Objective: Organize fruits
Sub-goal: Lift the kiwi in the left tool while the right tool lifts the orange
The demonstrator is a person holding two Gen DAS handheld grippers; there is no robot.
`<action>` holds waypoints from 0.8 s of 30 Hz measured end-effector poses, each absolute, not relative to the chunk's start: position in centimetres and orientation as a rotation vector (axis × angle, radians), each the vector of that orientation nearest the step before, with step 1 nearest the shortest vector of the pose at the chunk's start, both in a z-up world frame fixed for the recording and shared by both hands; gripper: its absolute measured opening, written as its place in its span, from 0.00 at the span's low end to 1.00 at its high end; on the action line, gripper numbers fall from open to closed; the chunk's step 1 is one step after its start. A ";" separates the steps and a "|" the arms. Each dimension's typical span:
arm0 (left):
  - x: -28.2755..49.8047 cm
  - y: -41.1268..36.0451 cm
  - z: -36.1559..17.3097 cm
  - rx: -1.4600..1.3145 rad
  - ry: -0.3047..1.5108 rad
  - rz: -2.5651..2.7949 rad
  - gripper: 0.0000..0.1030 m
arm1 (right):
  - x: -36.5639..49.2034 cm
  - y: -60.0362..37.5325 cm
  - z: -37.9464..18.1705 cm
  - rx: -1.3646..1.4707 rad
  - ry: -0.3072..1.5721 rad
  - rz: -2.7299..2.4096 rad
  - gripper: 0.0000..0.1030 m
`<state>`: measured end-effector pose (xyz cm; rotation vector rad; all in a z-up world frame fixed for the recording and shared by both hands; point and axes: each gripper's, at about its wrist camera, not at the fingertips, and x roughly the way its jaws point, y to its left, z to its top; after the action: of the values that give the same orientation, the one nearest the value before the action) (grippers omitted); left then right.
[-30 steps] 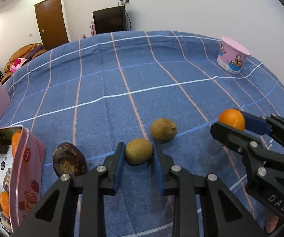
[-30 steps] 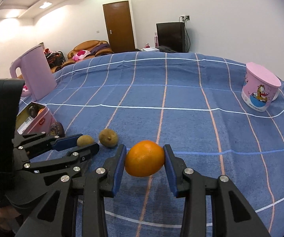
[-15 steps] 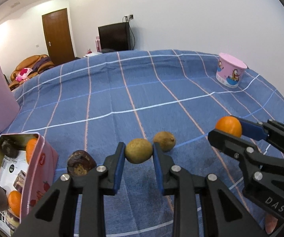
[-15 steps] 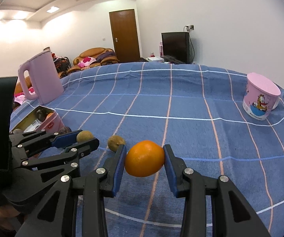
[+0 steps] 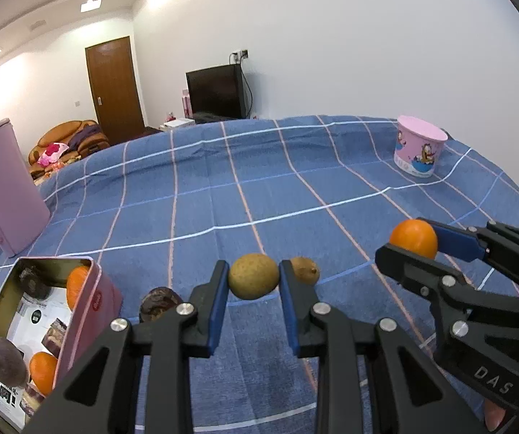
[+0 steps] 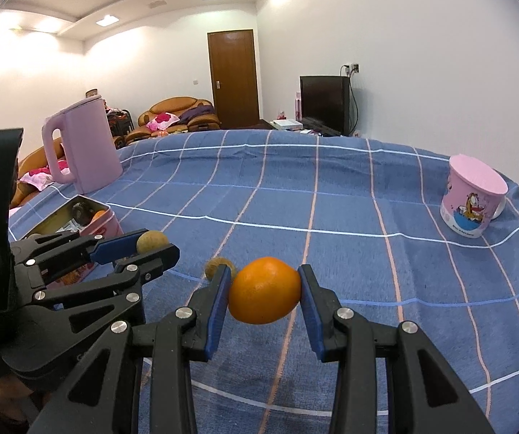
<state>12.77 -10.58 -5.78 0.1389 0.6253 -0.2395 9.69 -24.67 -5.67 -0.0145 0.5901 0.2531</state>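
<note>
My left gripper is shut on a green-brown kiwi and holds it above the blue checked cloth. My right gripper is shut on an orange, also lifted off the cloth. Each gripper shows in the other's view: the right one with the orange at the right, the left one with the kiwi at the left. A second kiwi lies on the cloth just behind the held one. A dark brown fruit lies beside the pink tin, which holds oranges and dark fruits.
A pink kettle stands at the far left of the table. A pink cartoon cup stands at the far right. The blue cloth stretches back to the table's far edge; a sofa, a door and a television lie beyond.
Both grippers have tilted upward, so more of the room shows. The left gripper has risen with the kiwi, and the fruit on the cloth now sits lower and closer to the fingers.
</note>
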 end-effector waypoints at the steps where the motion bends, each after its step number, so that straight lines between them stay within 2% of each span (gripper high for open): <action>1: 12.7 -10.6 -5.7 0.139 0.617 -0.239 0.29 | 9.6 -24.6 -5.6 -0.017 0.585 0.253 0.39; 24: 10.9 -9.8 -4.6 0.118 0.504 -0.203 0.29 | 7.9 -24.5 -4.6 -0.031 0.481 0.252 0.39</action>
<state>10.92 -9.80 -4.61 0.1175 0.5041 -0.2025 7.94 -24.51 -4.62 -0.0306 0.4811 0.2523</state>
